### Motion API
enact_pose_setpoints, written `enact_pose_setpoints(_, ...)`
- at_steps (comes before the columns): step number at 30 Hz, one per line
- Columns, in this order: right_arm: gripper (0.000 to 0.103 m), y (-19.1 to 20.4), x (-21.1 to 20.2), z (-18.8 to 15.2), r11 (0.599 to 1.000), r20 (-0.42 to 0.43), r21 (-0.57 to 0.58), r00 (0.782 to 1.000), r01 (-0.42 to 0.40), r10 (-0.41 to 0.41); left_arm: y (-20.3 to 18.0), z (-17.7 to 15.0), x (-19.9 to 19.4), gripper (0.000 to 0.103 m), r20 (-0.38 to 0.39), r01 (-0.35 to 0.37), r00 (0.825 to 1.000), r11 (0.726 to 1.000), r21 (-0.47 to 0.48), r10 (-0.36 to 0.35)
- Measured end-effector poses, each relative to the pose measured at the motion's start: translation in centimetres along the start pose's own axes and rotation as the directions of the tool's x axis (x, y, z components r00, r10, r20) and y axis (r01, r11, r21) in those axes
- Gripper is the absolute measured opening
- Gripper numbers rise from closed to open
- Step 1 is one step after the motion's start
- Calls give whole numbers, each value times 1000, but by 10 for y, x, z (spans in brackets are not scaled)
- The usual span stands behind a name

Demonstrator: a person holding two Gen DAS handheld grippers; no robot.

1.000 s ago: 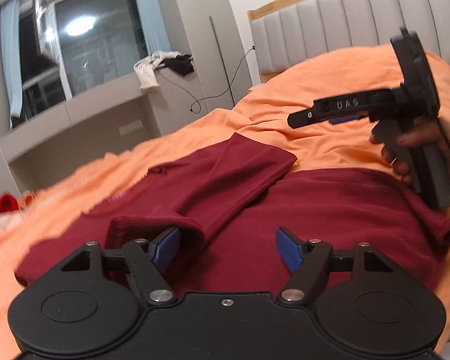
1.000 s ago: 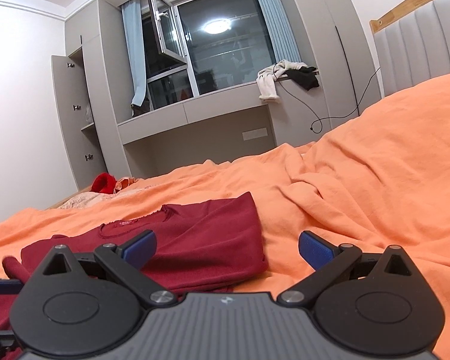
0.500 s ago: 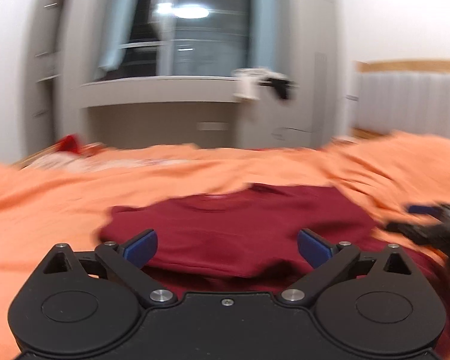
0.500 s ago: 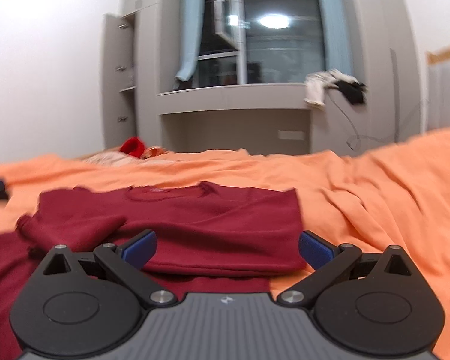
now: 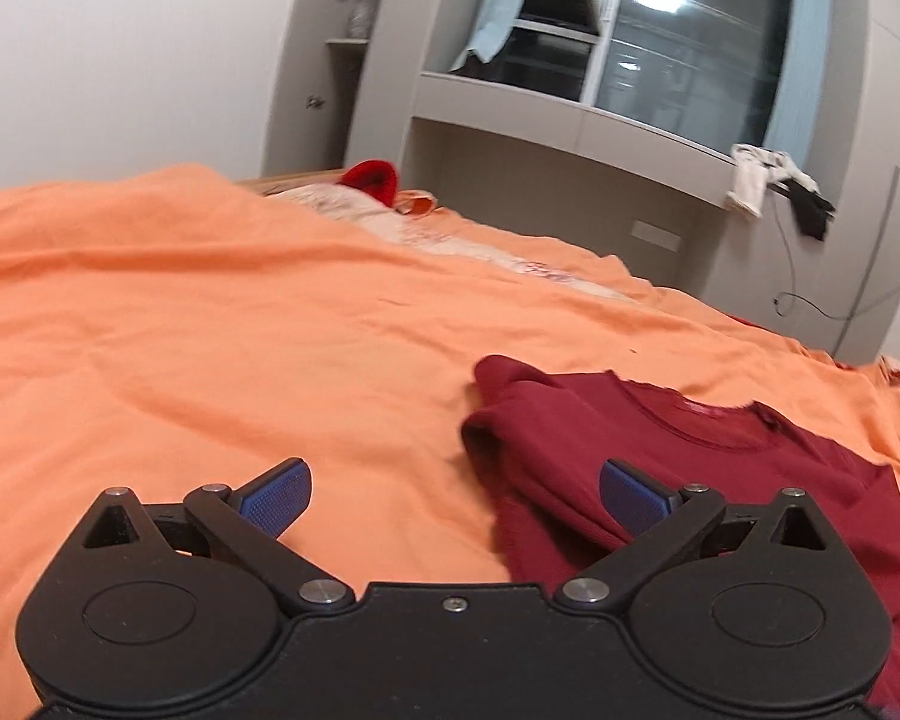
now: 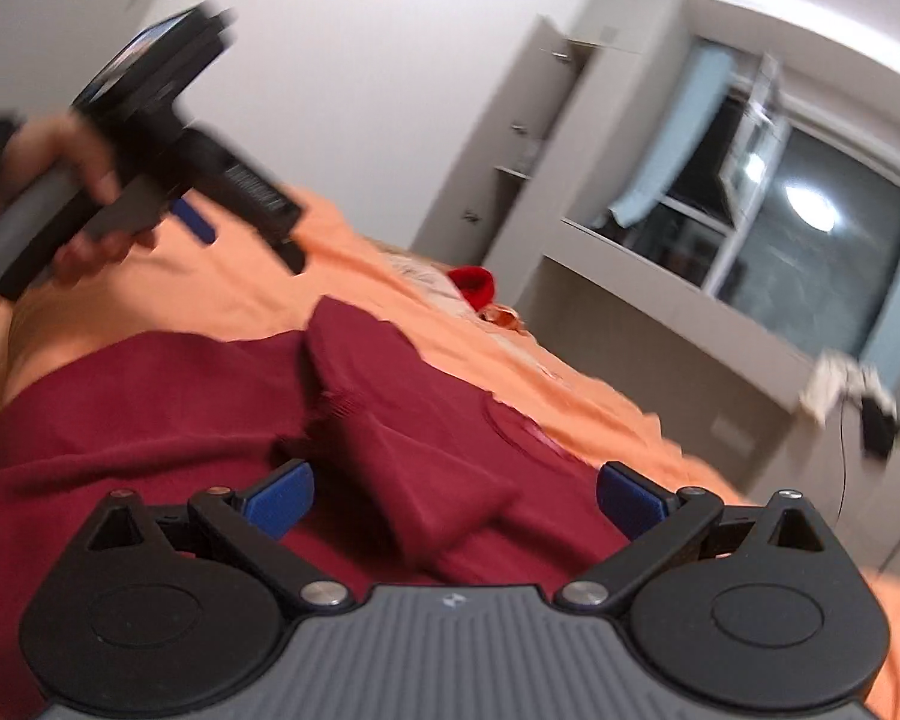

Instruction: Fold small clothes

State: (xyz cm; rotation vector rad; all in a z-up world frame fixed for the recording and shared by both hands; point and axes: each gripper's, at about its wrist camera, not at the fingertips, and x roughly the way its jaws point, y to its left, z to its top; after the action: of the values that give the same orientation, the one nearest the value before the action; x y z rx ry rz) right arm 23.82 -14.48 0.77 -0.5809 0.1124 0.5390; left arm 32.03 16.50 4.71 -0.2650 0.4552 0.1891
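A dark red long-sleeved shirt (image 5: pixel 690 456) lies on the orange bedspread (image 5: pixel 210 330), with a sleeve folded across its body (image 6: pixel 414 450). My left gripper (image 5: pixel 453 495) is open and empty, above the bedspread at the shirt's left edge. It also shows in the right wrist view (image 6: pixel 198 192), held in a hand above the bed at the upper left. My right gripper (image 6: pixel 456 495) is open and empty, low over the folded sleeve.
A red item (image 5: pixel 372 177) and pale cloth lie at the bed's far edge. A grey window bench (image 5: pixel 570 114) with draped clothes (image 5: pixel 774 180) stands behind. A cable (image 5: pixel 810 306) hangs at the right wall. A tall cabinet (image 6: pixel 510 138) stands at the left.
Both grippers have swung to the left. The left one has moved off the shirt's middle to its left edge; the right one now sits over the folded sleeve. Both stay open.
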Motion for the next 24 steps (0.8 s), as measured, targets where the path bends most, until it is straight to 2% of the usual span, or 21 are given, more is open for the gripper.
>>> enact_pose_setpoints(2,101,15,13,8,997,-15,-65,999,-29,28,5,1,-1,102,-5,-8,1000,1000,-24,7)
enact_pose_setpoints(5,91,31,35,18,989,-53,-133,997,-68,61,11,2,-2,102,-10,-12,1000,999,-50,11)
enact_pose_setpoints(6,84,34,42,19,987,-62,-147,996,-66,57,11,3,-1,102,-11,-16,1000,998,-53,16)
enact_pose_setpoints(7,70,37,47,21,986,-68,-153,996,-61,51,12,3,-1,102,-11,-19,1000,998,-54,19)
enact_pose_setpoints(8,62,38,53,23,987,-77,-151,996,-59,48,13,3,-1,102,-12,-22,1000,998,-55,21)
enact_pose_setpoints(10,21,34,61,25,992,-89,-112,995,-55,45,12,4,0,102,-15,-23,1000,998,-56,22)
enact_pose_setpoints(13,15,13,54,26,1000,-48,19,999,-16,17,13,4,-1,102,-16,-28,1000,998,-53,27)
enact_pose_setpoints(15,14,-10,40,23,986,-4,165,1000,19,-18,12,5,0,102,-18,-29,999,998,-55,28)
enact_pose_setpoints(17,14,-34,24,16,943,19,327,997,62,-72,12,4,-1,102,-18,-30,999,998,-54,29)
enact_pose_setpoints(19,14,-57,10,4,872,8,477,992,109,-129,12,5,0,102,-18,-30,999,998,-53,29)
enact_pose_setpoints(22,14,-87,-7,-25,738,-57,658,988,147,-145,11,4,3,102,-20,-38,999,998,-47,37)
enact_pose_setpoints(24,14,-96,-14,-44,686,-96,711,988,155,-124,8,3,4,102,-23,-43,999,998,-45,42)
